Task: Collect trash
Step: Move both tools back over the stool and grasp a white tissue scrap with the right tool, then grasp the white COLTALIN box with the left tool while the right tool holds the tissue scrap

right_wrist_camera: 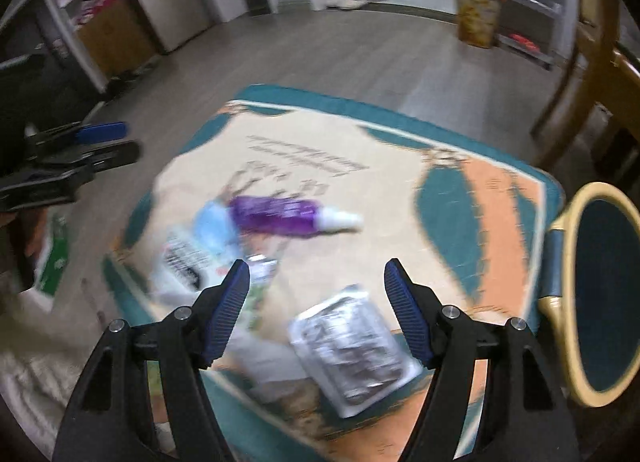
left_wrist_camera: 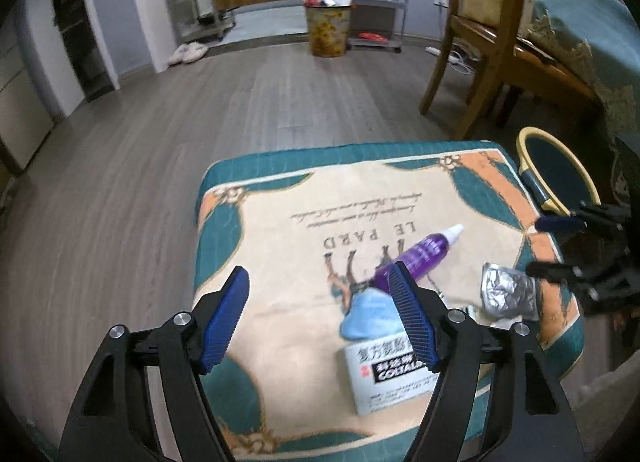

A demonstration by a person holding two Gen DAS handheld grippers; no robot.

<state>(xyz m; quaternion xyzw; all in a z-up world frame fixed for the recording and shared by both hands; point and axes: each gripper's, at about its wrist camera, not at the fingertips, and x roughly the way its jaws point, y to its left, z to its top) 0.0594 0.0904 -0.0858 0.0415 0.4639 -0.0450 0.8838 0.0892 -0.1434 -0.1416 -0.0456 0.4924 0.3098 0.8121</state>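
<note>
Blue-padded jaws stand apart and empty on both tools above a cushioned seat strewn with trash. From its own wrist camera, the left tool (left_wrist_camera: 318, 288) hangs over the cushion (left_wrist_camera: 280, 382), its right pad in front of the base of a purple tube (left_wrist_camera: 420, 252) with a white cap; a crumpled blue scrap (left_wrist_camera: 370, 314) and a white box (left_wrist_camera: 388, 376) printed with black lettering lie just beside the tube. The right tool (right_wrist_camera: 316, 276), seen from its own blurred view, hovers over a silver foil pack (right_wrist_camera: 352, 346) lying near the seat's edge, the pads clear of it. A dark bin with a yellow rim (right_wrist_camera: 600, 290) sits just beside the cushion on the wooden floor (left_wrist_camera: 160, 122). Well apart, across the room, a patterned wastebasket (left_wrist_camera: 327, 32) stands heaped full near metal shelving, with a wooden chair (left_wrist_camera: 480, 42) to the right.
</note>
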